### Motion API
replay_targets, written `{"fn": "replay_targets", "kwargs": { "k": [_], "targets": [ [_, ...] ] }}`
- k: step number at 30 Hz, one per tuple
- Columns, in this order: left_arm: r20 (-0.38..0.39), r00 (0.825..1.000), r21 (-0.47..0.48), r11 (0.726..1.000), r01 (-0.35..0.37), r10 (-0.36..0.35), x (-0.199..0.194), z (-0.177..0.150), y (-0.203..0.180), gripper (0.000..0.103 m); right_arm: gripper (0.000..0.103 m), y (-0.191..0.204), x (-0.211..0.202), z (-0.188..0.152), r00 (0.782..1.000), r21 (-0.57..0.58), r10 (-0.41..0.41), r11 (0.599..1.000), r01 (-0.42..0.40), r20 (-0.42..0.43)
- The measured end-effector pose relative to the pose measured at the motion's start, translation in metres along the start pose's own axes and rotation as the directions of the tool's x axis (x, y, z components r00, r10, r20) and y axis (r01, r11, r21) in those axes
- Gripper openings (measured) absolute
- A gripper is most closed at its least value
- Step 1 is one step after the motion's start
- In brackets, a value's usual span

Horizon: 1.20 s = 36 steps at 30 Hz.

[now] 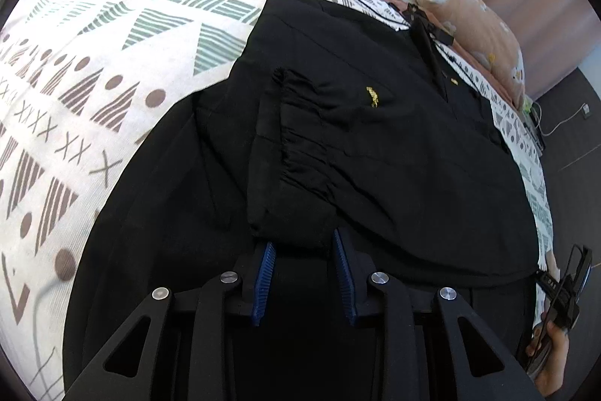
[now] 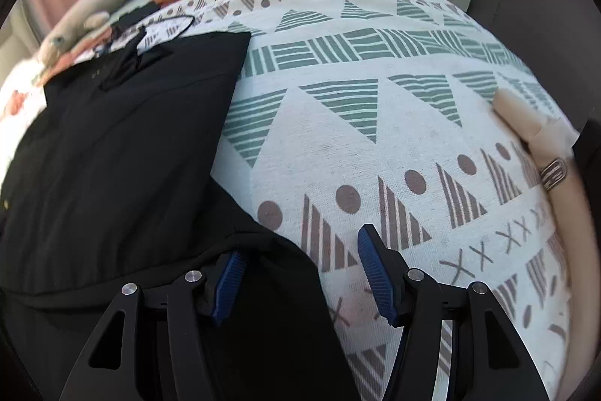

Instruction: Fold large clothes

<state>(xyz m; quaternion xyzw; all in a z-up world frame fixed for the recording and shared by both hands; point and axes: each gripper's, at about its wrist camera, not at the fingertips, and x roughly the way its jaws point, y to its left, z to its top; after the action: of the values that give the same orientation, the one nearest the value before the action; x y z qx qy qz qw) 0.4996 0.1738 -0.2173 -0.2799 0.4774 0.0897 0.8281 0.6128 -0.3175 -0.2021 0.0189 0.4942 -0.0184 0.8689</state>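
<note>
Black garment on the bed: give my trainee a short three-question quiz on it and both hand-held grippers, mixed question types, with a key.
1. True or false: the black garment lies on a plain white sheet.
2. Multiple choice: the left hand-held gripper is A) open, fingertips at a folded fabric edge; B) shut on a pillow; C) out of view.
3. Fill in: the right hand-held gripper is open, its left finger over black cloth and its right finger over the patterned ____.

Key: 1 false, the cover carries triangles, dots and crosses; 2 A; 3 bedspread.
</note>
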Motion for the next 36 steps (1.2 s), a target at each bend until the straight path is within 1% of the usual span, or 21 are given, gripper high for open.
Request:
{"fn": "replay_targets", "kwargs": {
  "k": [5, 9, 12, 14, 16, 19, 21, 23, 25, 28, 29, 30, 32, 33, 34, 36],
  "targets": [
    [0.028, 1.000, -0.014, 1.000, 0.009, -0.008, 0.002, 0.004, -0.003, 0.032, 0.059, -0.003, -0.002, -0.006, 1.000, 0.039, -0.008, 0.999, 0.007, 0.029],
    [0.063, 0.997, -0.043, 0.998, 0.047, -0.044, -0.004, 0.010, 0.004, 0.031, 0.059, 0.004, -0.006, -0.010, 0.999, 0.029, -0.051, 0.998, 0.050, 0.008],
    [0.076, 0.995, -0.078, 0.995, 0.067, -0.061, -0.008, 0.013, 0.013, 0.031, 0.059, 0.005, -0.014, -0.017, 1.000, 0.020, -0.025, 0.999, 0.025, -0.007],
    [0.055, 0.996, -0.094, 0.993, 0.075, -0.070, -0.008, 0.013, 0.016, 0.032, 0.059, 0.004, -0.022, -0.024, 1.000, 0.015, 0.000, 1.000, 0.000, -0.010],
    [0.031, 0.998, -0.109, 0.993, 0.050, -0.047, -0.010, 0.013, 0.020, 0.032, 0.059, 0.001, -0.030, -0.033, 1.000, 0.021, 0.020, 1.000, -0.020, -0.015],
    [0.025, 0.999, -0.135, 0.990, 0.051, -0.048, -0.023, 0.014, 0.028, 0.033, 0.060, -0.005, -0.043, -0.046, 0.998, 0.035, 0.053, 0.998, -0.052, -0.022],
    [0.037, 0.998, -0.149, 0.987, 0.054, -0.050, -0.036, 0.014, 0.033, 0.043, 0.060, -0.008, -0.052, -0.054, 0.999, 0.034, 0.047, 0.998, -0.047, -0.011],
    [0.063, 0.997, -0.144, 0.988, 0.054, -0.046, -0.052, 0.012, 0.035, 0.067, 0.060, -0.012, -0.063, -0.063, 0.999, 0.039, 0.044, 0.998, -0.044, 0.002],
    [0.095, 0.995, -0.134, 0.990, 0.052, -0.040, -0.069, 0.006, 0.035, 0.073, 0.060, -0.017, -0.072, -0.072, 0.997, 0.059, 0.072, 0.996, -0.072, -0.002],
    [0.109, 0.993, -0.118, 0.991, 0.060, -0.047, -0.089, -0.002, 0.034, 0.074, 0.061, -0.023, -0.086, -0.083, 0.995, 0.089, 0.103, 0.991, -0.102, -0.003],
    [0.113, 0.992, -0.117, 0.991, 0.067, -0.054, -0.094, -0.005, 0.035, 0.074, 0.064, -0.025, -0.093, -0.087, 0.994, 0.094, 0.111, 0.989, -0.110, 0.001],
    [0.119, 0.991, -0.115, 0.991, 0.074, -0.060, -0.101, -0.010, 0.036, 0.074, 0.072, -0.026, -0.100, -0.091, 0.992, 0.099, 0.126, 0.987, -0.126, 0.007],
    [0.134, 0.989, -0.103, 0.992, 0.075, -0.061, -0.113, -0.024, 0.038, 0.074, 0.078, -0.028, -0.112, -0.098, 0.988, 0.097, 0.153, 0.983, -0.155, 0.023],
    [0.145, 0.988, -0.091, 0.994, 0.056, -0.042, -0.118, -0.033, 0.037, 0.074, 0.080, -0.028, -0.119, -0.102, 0.987, 0.088, 0.157, 0.983, -0.159, 0.032],
    [0.160, 0.987, -0.078, 0.996, 0.041, -0.028, -0.124, -0.044, 0.036, 0.075, 0.082, -0.027, -0.125, -0.105, 0.987, 0.078, 0.156, 0.984, -0.159, 0.040],
    [0.171, 0.984, -0.075, 0.996, 0.055, -0.041, -0.133, -0.060, 0.037, 0.080, 0.093, -0.028, -0.137, -0.113, 0.985, 0.067, 0.160, 0.984, -0.164, 0.062]
  ]
}}
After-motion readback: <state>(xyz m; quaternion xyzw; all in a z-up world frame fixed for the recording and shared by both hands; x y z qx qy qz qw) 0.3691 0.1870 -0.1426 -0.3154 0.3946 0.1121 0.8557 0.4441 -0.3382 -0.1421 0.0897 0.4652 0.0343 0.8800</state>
